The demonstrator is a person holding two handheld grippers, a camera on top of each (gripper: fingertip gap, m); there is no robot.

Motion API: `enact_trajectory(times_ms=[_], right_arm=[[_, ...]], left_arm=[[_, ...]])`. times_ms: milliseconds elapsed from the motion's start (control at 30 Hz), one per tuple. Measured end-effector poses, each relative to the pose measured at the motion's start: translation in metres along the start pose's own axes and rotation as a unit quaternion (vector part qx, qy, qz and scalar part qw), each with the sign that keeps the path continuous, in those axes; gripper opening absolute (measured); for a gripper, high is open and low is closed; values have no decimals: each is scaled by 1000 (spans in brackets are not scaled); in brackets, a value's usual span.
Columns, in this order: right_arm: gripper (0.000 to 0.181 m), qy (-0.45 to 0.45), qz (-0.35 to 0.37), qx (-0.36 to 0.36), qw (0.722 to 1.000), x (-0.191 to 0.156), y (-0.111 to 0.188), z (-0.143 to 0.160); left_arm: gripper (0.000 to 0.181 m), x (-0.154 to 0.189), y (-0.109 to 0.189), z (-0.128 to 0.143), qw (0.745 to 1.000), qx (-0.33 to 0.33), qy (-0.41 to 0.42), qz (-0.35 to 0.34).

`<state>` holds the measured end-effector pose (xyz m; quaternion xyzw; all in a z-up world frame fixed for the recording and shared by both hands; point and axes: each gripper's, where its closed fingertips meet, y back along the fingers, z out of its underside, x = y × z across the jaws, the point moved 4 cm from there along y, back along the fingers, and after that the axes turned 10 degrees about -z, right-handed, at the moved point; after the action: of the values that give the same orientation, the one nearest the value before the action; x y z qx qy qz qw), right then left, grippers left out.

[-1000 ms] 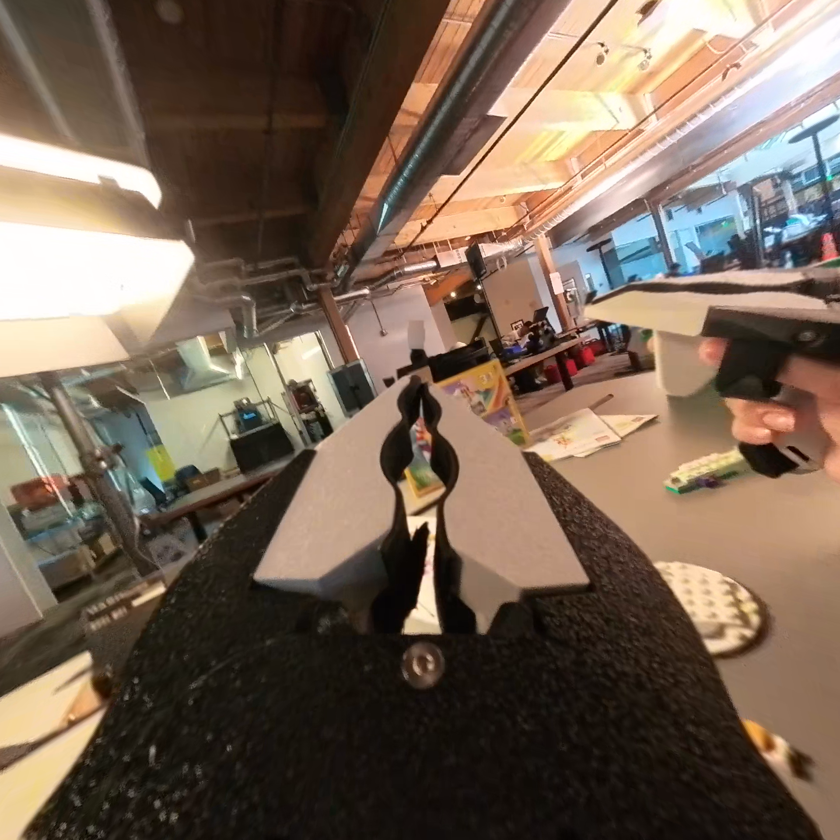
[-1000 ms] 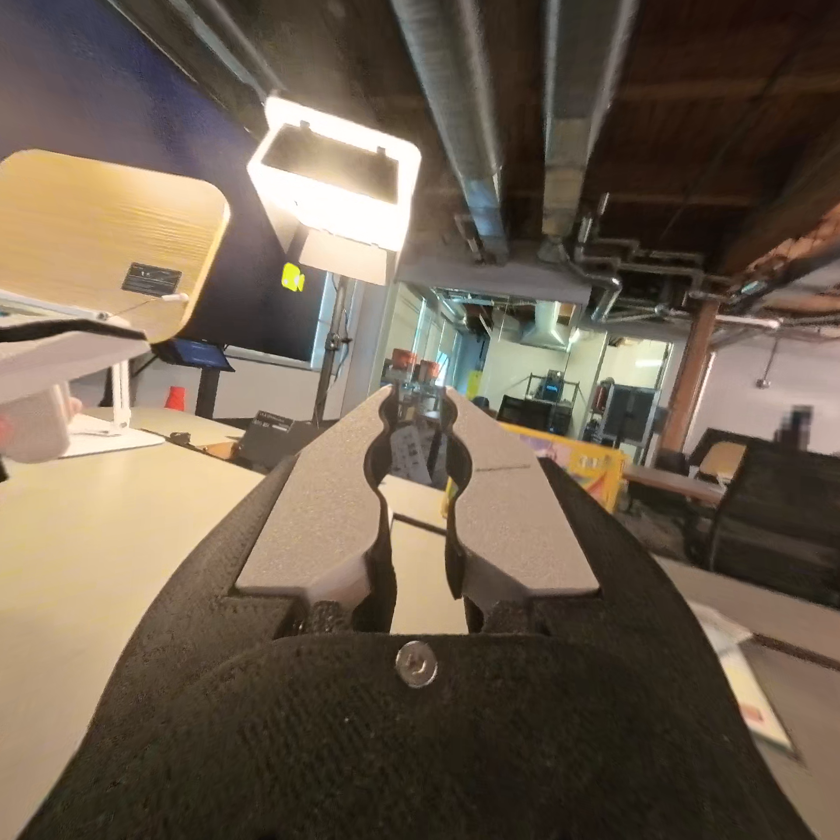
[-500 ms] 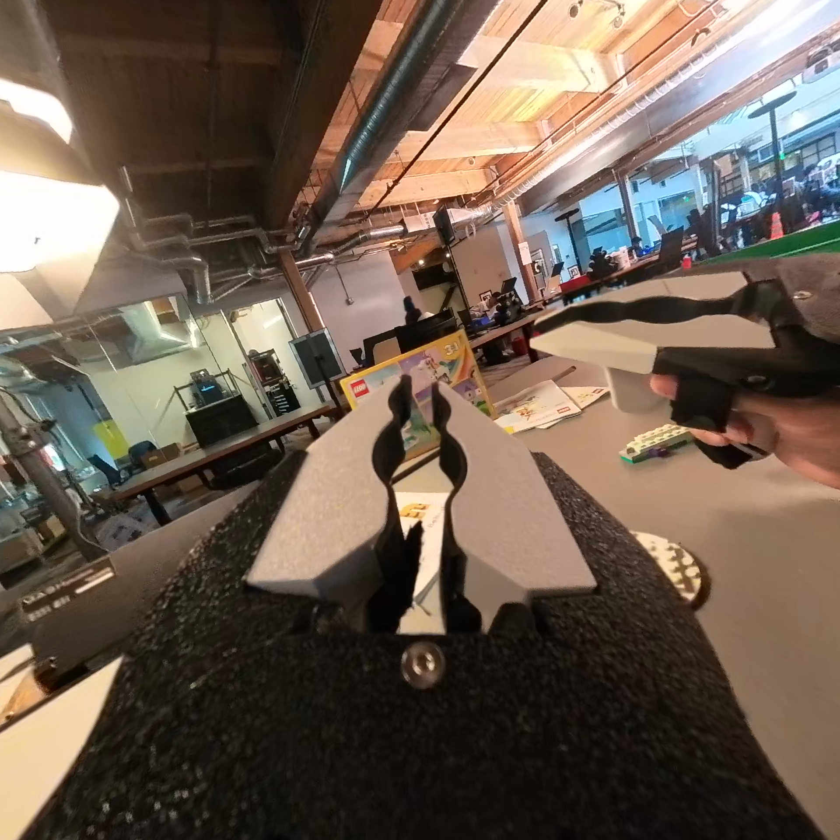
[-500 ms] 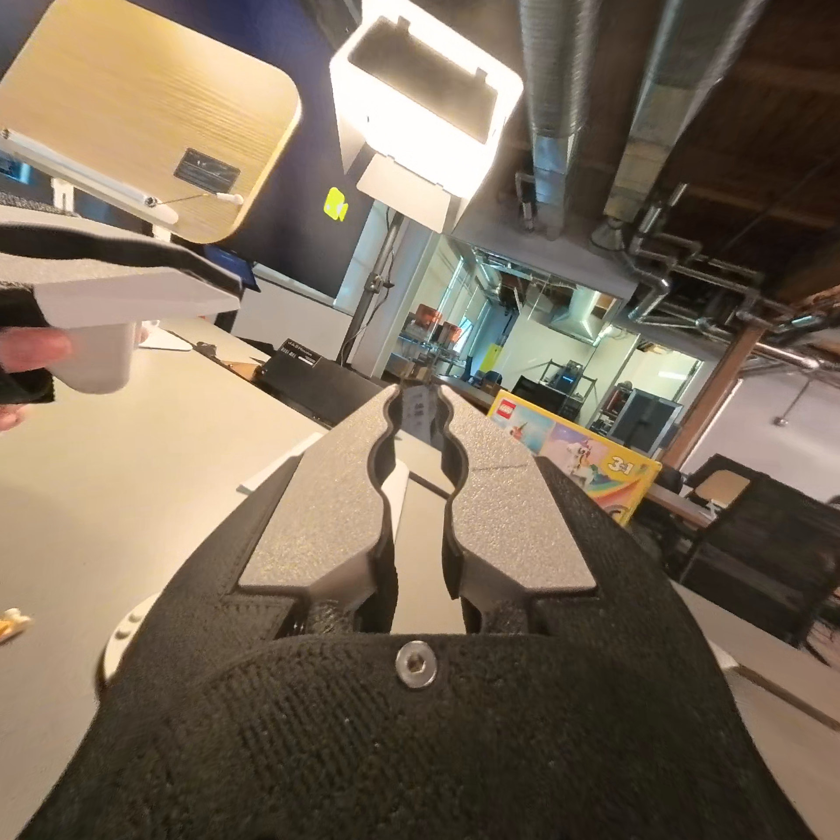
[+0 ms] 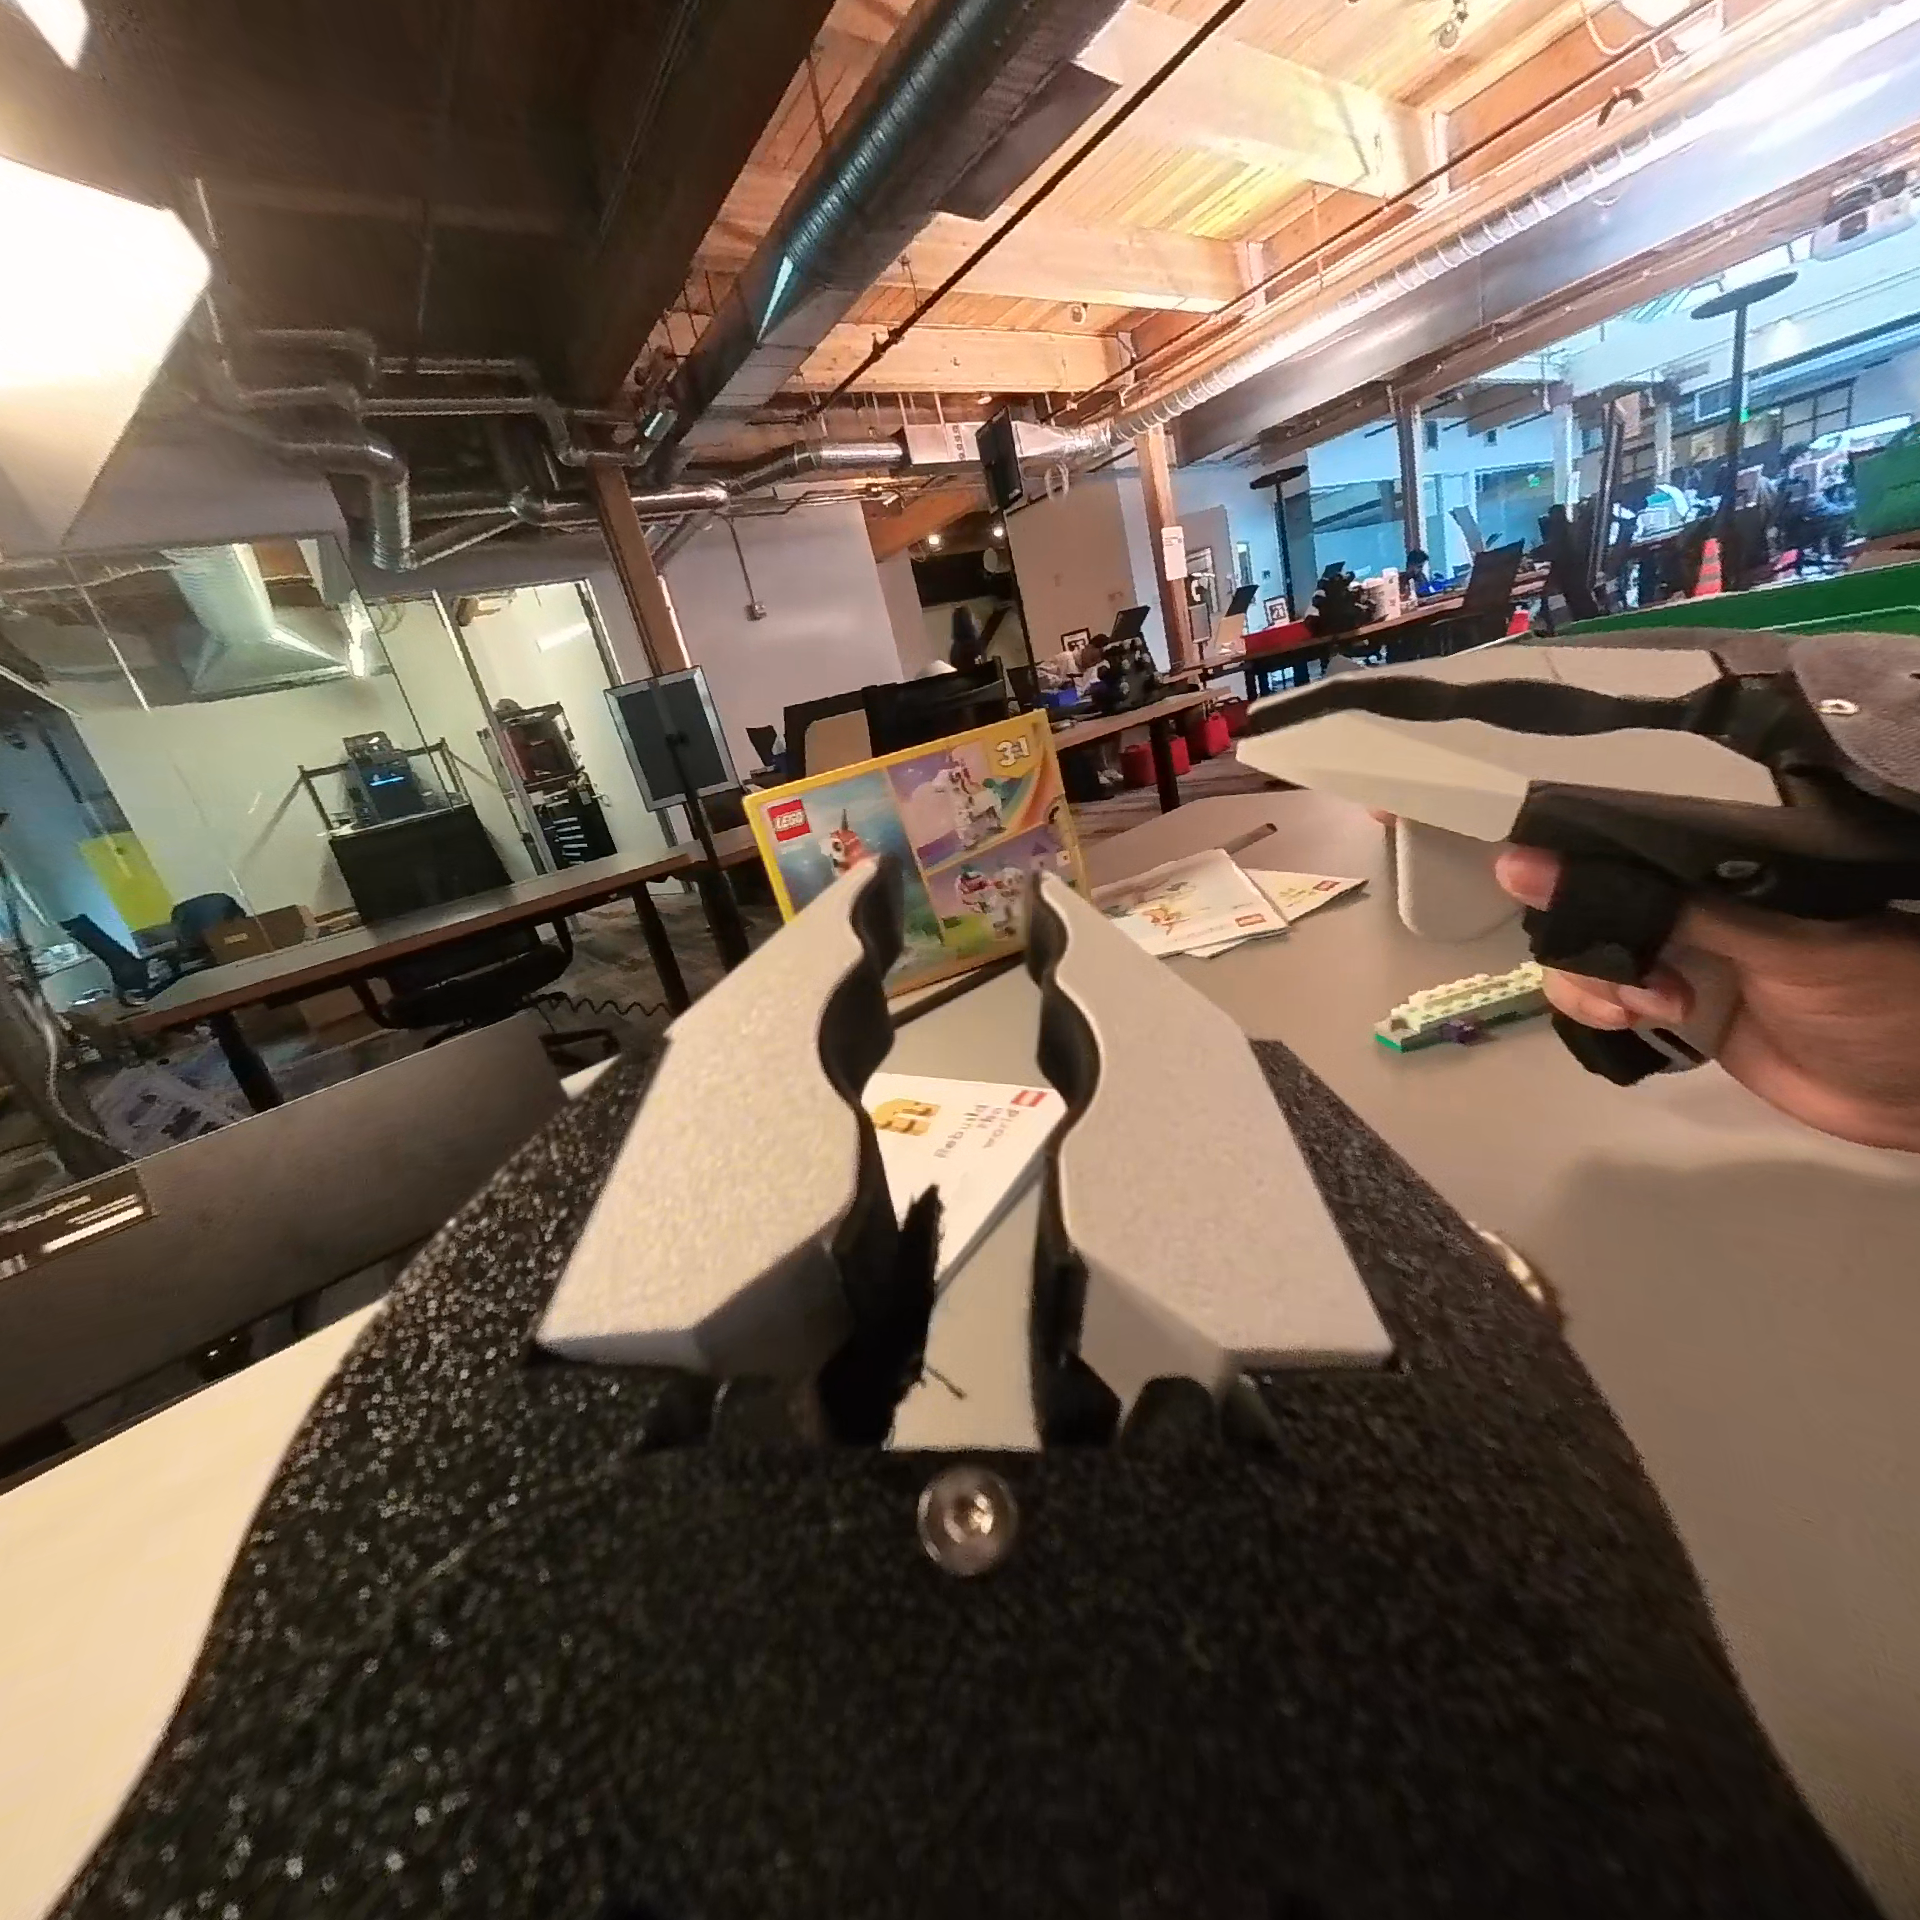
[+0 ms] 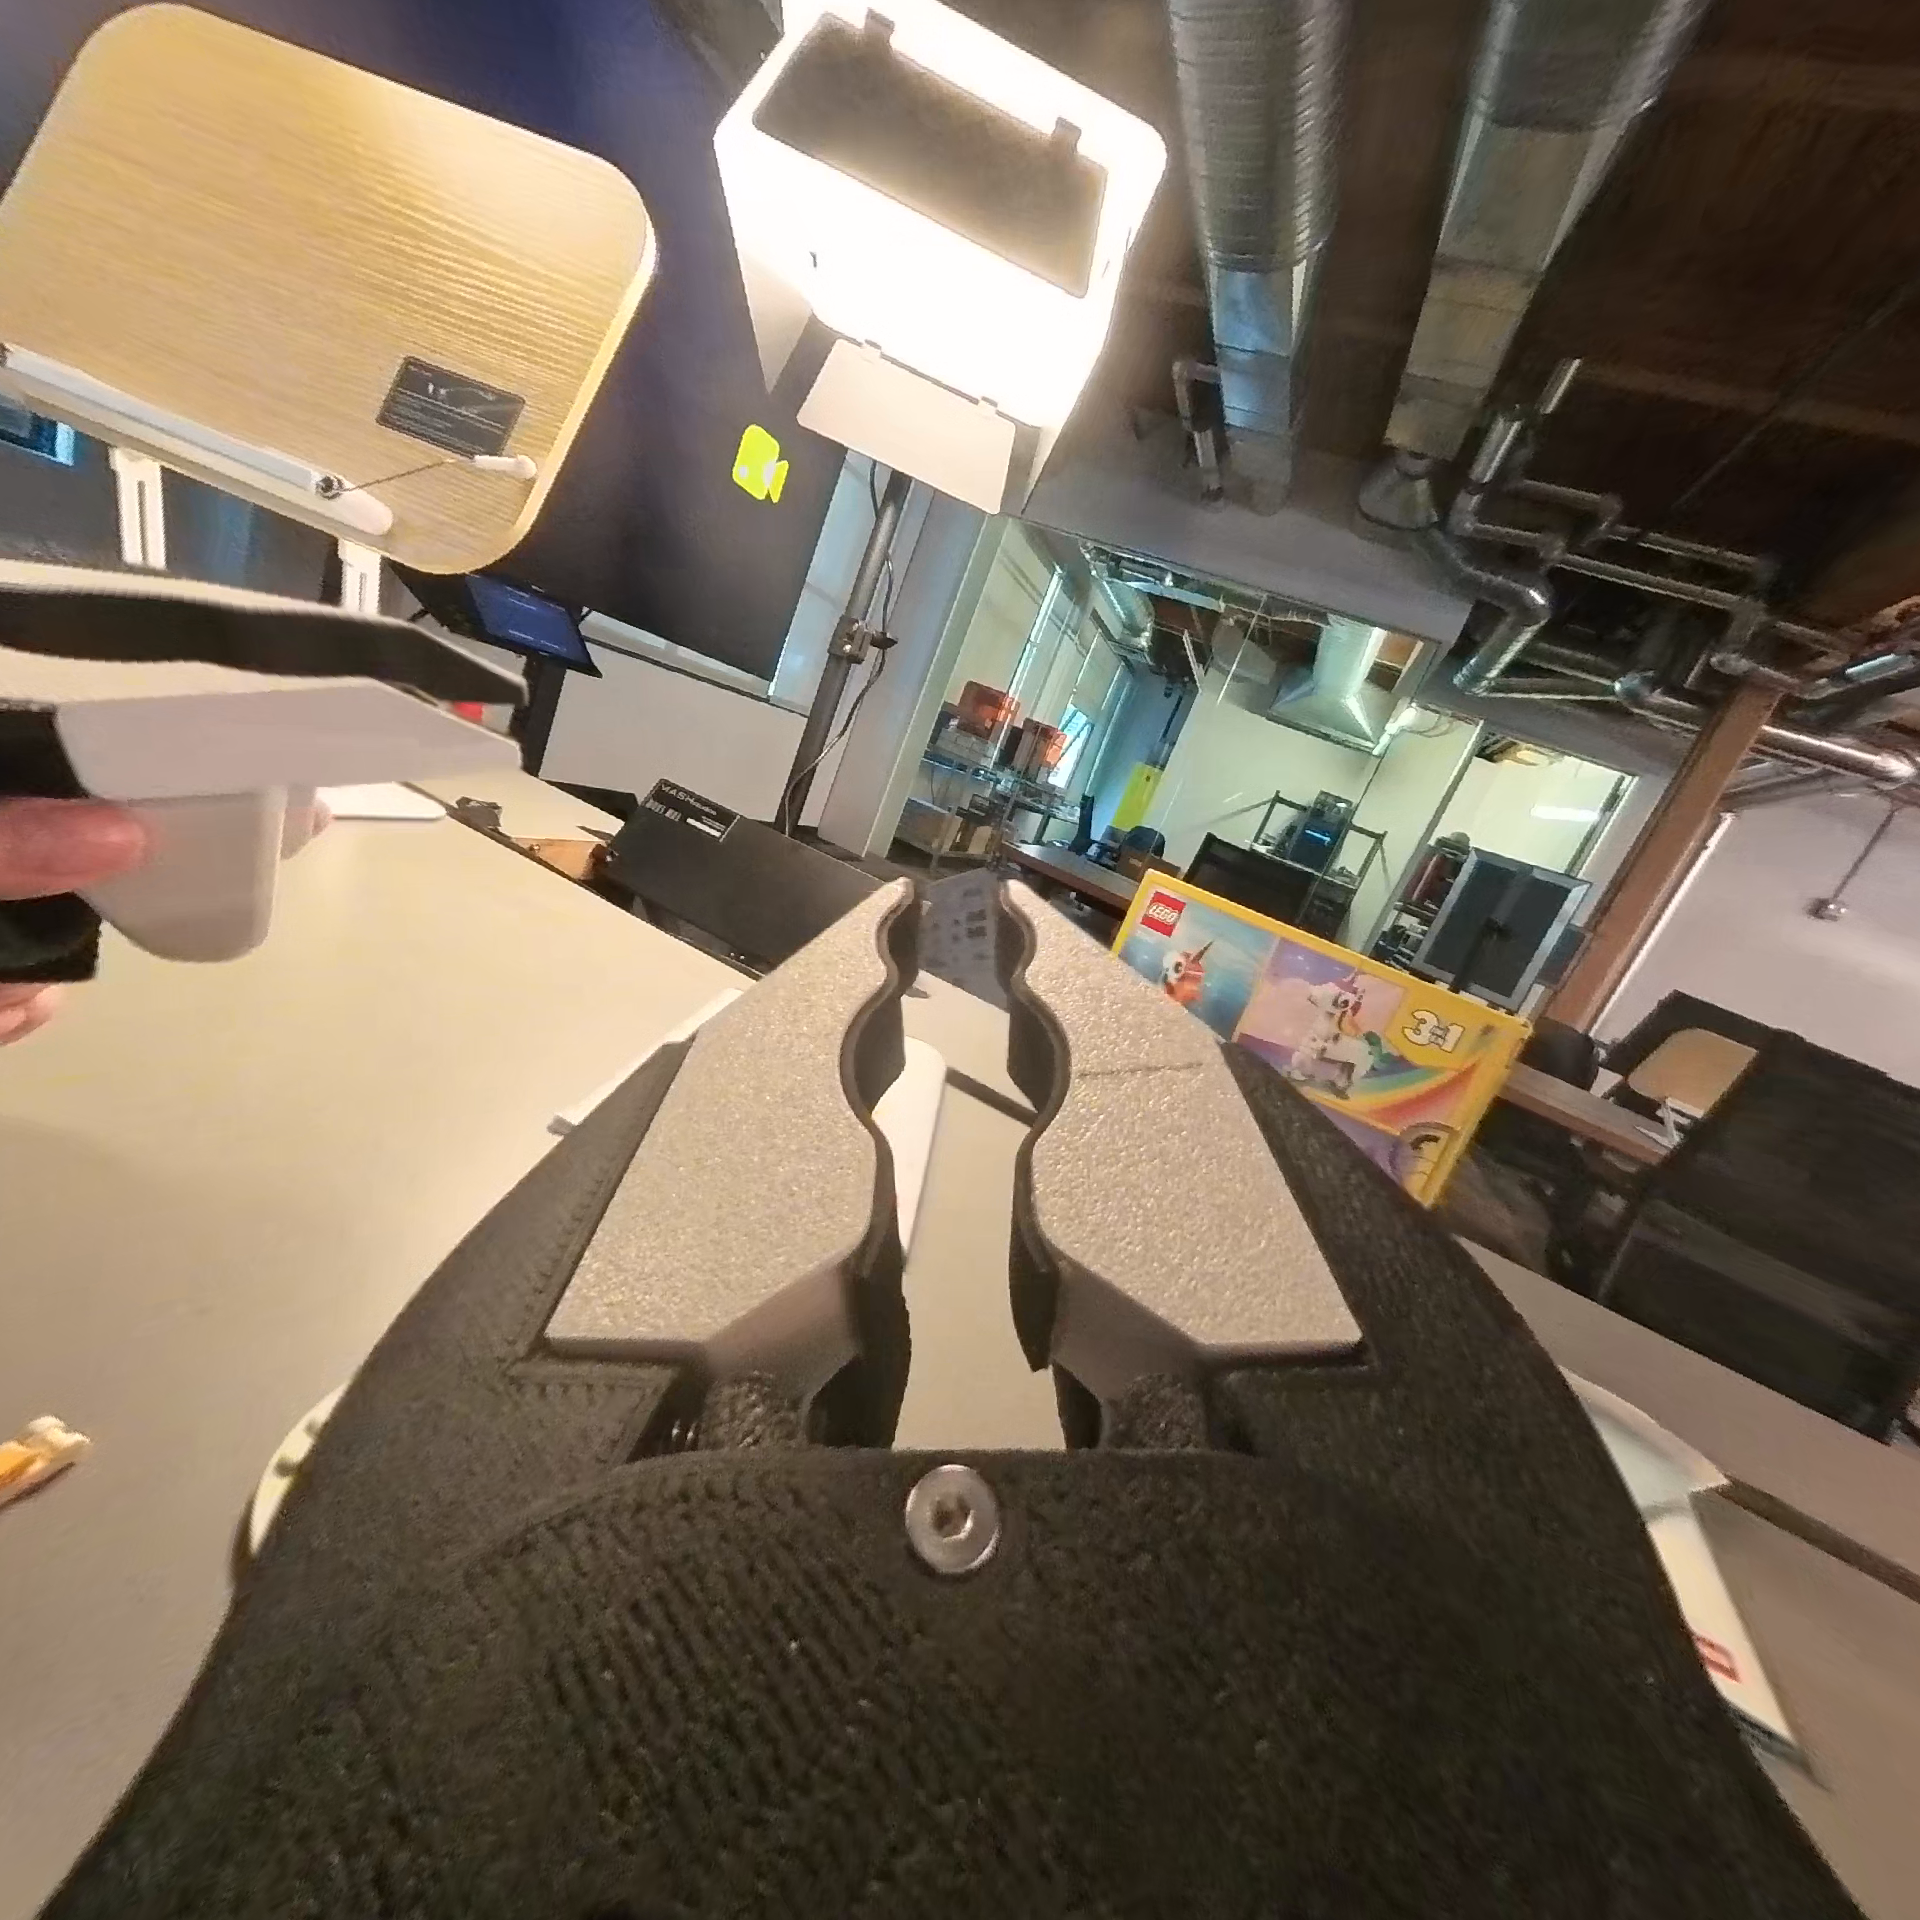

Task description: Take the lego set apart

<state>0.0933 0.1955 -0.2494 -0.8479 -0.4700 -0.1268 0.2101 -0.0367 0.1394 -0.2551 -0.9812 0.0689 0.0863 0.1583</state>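
Both views have tipped downward since the earlier frames, bringing more of the grey surface (image 5: 1558, 1299) into sight, and the left gripper (image 5: 961, 904) has parted its jaws wider; the right gripper (image 6: 958, 896) shows a narrower gap, and neither holds anything. That suggests the approach is only starting. At centre right of the left wrist view, the lego set (image 5: 1455, 1003) lies flat, just below the right gripper's handle, its long axis running lower left to upper right, untouched. Behind stands a yellow box (image 5: 914, 821).
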Motion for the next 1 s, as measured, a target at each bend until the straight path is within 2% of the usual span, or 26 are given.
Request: enact_trajectory(times_ms=[167, 300, 400, 533, 600, 633, 700, 800, 867, 933, 1000], right_arm=[[12, -12, -2, 3, 1000, 2, 1, 0], [12, -18, -8, 5, 1000, 2, 4, 0], [12, 0, -1, -7, 1000, 7, 10, 1], [13, 7, 3, -16, 1000, 19, 25, 3], [14, 8, -29, -29, 999, 18, 29, 4], [14, -6, -76, -42, 996, 10, 29, 4], [15, -76, -212, -88, 970, -23, 26, 5], [30, -187, -355, -212, 891, -81, 27, 14], [32, -206, -358, -279, 867, -104, 28, 23], [29, -218, -348, -313, 856, -119, 29, 27], [31, -231, -365, -344, 834, -132, 35, 27]], left_arm=[[22, 8, -1, 2, 998, -34, 25, 39], [22, 6, 6, 1, 997, -56, 37, 40], [20, 13, 16, 5, 996, -72, 10, 48], [22, 27, 26, 20, 987, -128, -11, 95], [25, 32, 29, 20, 979, -159, 11, 124], [29, 33, 30, 17, 975, -173, 27, 137], [32, 28, 32, 12, 974, -177, 46, 130], [27, 13, 37, 19, 978, -181, 36, 94], [24, 7, 40, 25, 979, -187, 31, 81], [23, 4, 40, 25, 978, -186, 49, 78], [22, 4, 39, 24, 977, -185, 66, 79]])
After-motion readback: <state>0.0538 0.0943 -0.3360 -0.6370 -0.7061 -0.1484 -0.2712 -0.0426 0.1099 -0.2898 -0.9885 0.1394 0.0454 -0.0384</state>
